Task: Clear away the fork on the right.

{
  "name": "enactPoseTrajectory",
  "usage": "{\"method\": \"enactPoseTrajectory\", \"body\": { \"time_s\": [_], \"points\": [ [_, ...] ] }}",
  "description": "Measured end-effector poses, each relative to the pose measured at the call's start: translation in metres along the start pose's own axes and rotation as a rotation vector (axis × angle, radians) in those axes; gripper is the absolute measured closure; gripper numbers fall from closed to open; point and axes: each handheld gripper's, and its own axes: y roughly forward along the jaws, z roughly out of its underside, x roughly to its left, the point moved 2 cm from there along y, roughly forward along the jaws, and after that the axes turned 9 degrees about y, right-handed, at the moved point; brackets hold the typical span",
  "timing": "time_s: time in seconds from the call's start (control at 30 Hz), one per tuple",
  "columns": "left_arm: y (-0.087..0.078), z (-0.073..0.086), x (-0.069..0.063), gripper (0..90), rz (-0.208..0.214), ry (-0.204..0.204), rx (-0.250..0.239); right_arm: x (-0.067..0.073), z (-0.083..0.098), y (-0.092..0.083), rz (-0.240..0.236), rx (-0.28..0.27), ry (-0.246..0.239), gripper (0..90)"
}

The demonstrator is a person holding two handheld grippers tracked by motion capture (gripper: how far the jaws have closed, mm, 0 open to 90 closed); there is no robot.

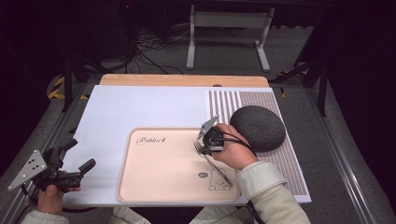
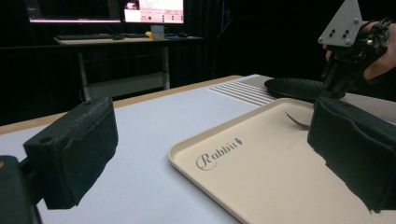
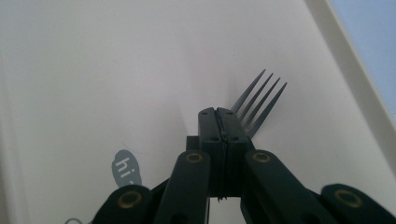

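A metal fork (image 1: 215, 166) lies on the beige tray (image 1: 125, 186) printed "Rabbit", its tines toward the far side and its handle toward me. My right gripper (image 1: 203, 146) points down at the fork's neck. In the right gripper view its jaws (image 3: 218, 112) are pressed together, with the fork tines (image 3: 261, 95) sticking out just past them over the tray (image 3: 93, 70). My left gripper (image 1: 81, 154) is held off the table's left edge, open and with nothing between its pads (image 2: 74, 149). From there I see the tray (image 2: 187, 156) and the right gripper (image 2: 336, 77).
A dark grey domed object (image 1: 259, 127) sits on the striped right part of the white mat (image 1: 140, 105), right behind my right hand. The tray's left half is bare. A table leg frame and cables stand on the floor beyond the table.
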Motion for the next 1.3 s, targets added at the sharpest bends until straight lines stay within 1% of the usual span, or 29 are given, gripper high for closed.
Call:
{"method": "enactPoseTrajectory", "body": {
  "time_s": [0.03,0.17,0.23,0.4,0.47,0.53,0.57,0.73,0.93,0.97,1.07,1.1,1.2,1.23,1.3],
  "points": [
    [0.0,0.0,0.0,2.6,0.0,0.0,0.0,-0.002,0.002,0.003,-0.005,0.002,0.009,90.0],
    [0.0,0.0,0.0,2.6,0.003,0.001,0.002,-0.003,0.006,0.011,-0.018,0.024,0.009,90.0],
    [0.0,0.0,0.0,2.6,0.002,-0.004,0.001,-0.003,0.007,0.012,-0.023,0.027,0.012,90.0],
    [0.0,0.0,0.0,2.6,0.004,0.003,0.005,-0.002,0.008,0.017,-0.026,0.042,0.019,90.0],
    [0.0,0.0,0.0,2.6,0.001,-0.001,0.002,-0.003,0.009,0.02,-0.024,0.05,0.011,90.0],
    [0.0,0.0,0.0,2.6,0.003,0.004,0.006,-0.003,0.009,0.021,-0.027,0.054,0.014,90.0],
    [0.0,0.0,0.0,2.6,0.002,-0.002,0.004,-0.003,0.009,0.023,-0.026,0.055,0.015,90.0],
    [0.0,0.0,0.0,2.6,0.001,-0.002,0.003,-0.002,0.009,0.025,-0.033,0.062,0.014,90.0],
    [0.0,0.0,0.0,2.6,0.002,-0.001,0.004,-0.002,0.009,0.027,-0.019,0.075,0.019,90.0],
    [0.0,0.0,0.0,2.6,0.003,0.004,0.006,-0.002,0.009,0.027,-0.018,0.073,0.019,90.0],
    [0.0,0.0,0.0,2.6,0.002,-0.001,0.005,-0.003,0.009,0.027,-0.015,0.072,0.019,90.0],
    [0.0,0.0,0.0,2.6,0.002,-0.002,0.004,-0.003,0.01,0.027,-0.013,0.077,0.029,90.0],
    [0.0,0.0,0.0,2.6,0.001,-0.001,0.005,-0.006,0.01,0.026,-0.002,0.073,0.034,90.0],
    [0.0,0.0,0.0,2.6,0.001,-0.001,0.005,-0.007,0.011,0.026,0.001,0.071,0.043,90.0],
    [0.0,0.0,0.0,2.6,0.001,-0.001,0.005,-0.01,0.013,0.025,0.017,0.066,0.057,90.0]
  ]
}}
